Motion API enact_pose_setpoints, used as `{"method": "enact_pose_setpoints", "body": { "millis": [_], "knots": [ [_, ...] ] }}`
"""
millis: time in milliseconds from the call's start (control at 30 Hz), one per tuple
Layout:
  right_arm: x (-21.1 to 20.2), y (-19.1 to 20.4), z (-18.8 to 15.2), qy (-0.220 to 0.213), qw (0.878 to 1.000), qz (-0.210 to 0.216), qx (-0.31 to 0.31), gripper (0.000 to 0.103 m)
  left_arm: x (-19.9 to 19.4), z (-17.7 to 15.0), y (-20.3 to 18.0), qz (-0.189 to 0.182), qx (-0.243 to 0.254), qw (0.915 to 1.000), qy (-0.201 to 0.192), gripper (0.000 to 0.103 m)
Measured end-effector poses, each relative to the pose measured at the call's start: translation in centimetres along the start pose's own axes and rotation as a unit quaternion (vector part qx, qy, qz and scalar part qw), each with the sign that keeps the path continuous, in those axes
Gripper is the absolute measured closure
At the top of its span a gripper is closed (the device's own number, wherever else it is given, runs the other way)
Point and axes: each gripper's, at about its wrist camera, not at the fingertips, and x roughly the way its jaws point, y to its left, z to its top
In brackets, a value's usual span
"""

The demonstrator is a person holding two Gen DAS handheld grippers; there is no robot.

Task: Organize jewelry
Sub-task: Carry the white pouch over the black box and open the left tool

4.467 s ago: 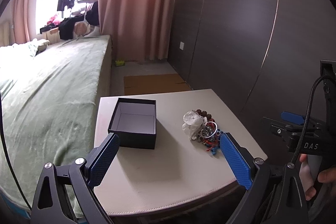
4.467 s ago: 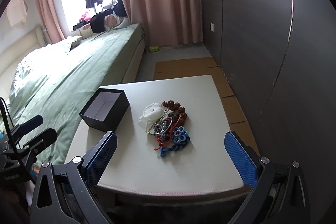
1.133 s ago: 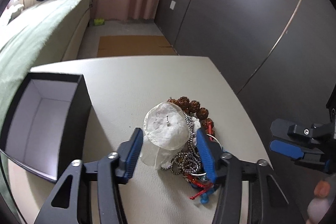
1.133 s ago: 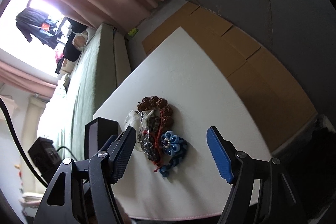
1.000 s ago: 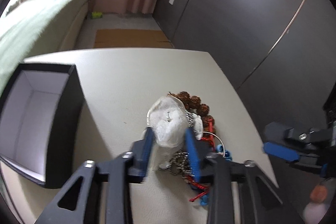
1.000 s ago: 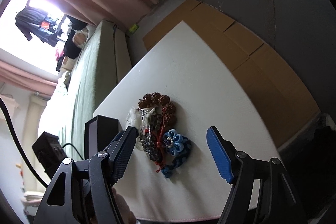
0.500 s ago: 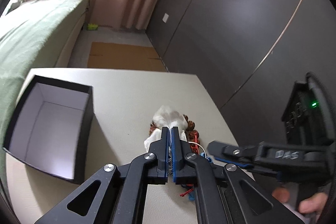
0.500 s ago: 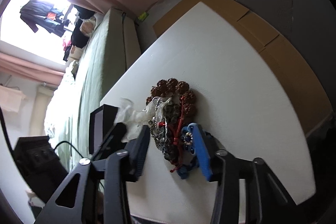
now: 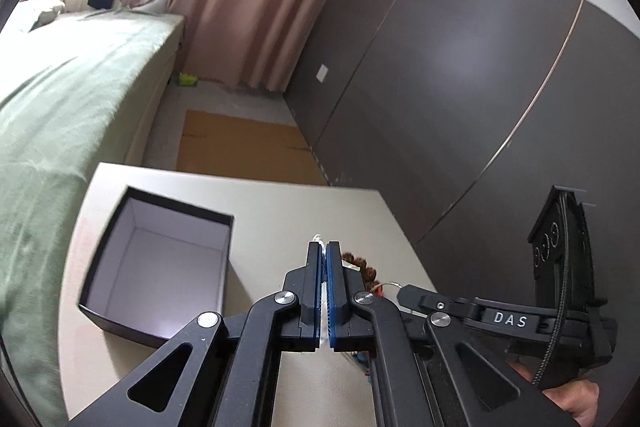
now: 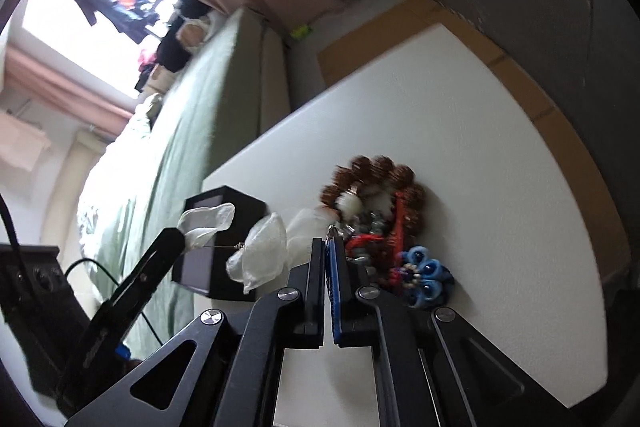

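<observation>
My left gripper [image 9: 324, 247] is shut on a white sheer ornament [image 10: 208, 217]. It holds the ornament lifted off the pile, in front of the open black box [image 9: 160, 267]. A thin pin joins that piece to a second sheer petal [image 10: 260, 251] hanging free. The jewelry pile lies on the white table [image 10: 460, 131]: a brown bead bracelet [image 10: 376, 179], a red cord [image 10: 396, 219] and a blue flower piece [image 10: 424, 271]. My right gripper [image 10: 330, 243] is shut at the pile's left edge, with a silver chain [image 10: 332, 230] at its tips. My fingers hide most of the pile in the left wrist view.
A green bed [image 9: 60, 115] runs along the table's left side. Flat cardboard [image 9: 240, 147] lies on the floor beyond the table. Dark wall panels [image 9: 460, 87] close the right side. A person's hand [image 9: 572, 399] grips the right tool's handle.
Both grippers went from open to shut. The left one closed on the white ornament and rose with it, away from the pile. The right one moved onto the pile and closed there.
</observation>
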Motion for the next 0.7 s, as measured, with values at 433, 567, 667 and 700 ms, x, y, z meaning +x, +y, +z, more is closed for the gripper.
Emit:
{"method": "enact_pose_setpoints", "body": {
  "millis": [433, 567, 667, 700],
  "knots": [
    [-3.0, 5.1, 1.6, -0.046, 0.997, -0.01, -0.064, 0.099, -4.2, 2.8, 3.8, -0.004, -0.05, 0.9968, -0.062, 0.102],
    [-4.1, 7.5, 2.1, -0.061, 0.994, -0.004, -0.088, 0.099, -4.8, 3.3, 4.8, 0.0, -0.06, 0.9954, -0.075, 0.102],
    [-4.7, 9.6, 2.7, -0.069, 0.992, 0.0, -0.109, 0.099, -5.3, 3.4, 5.3, 0.001, -0.066, 0.9943, -0.083, 0.102],
    [-4.9, 10.2, 2.8, -0.072, 0.991, 0.003, -0.114, 0.099, -5.4, 3.5, 5.4, 0.002, -0.068, 0.9941, -0.085, 0.102]
  ]
}}
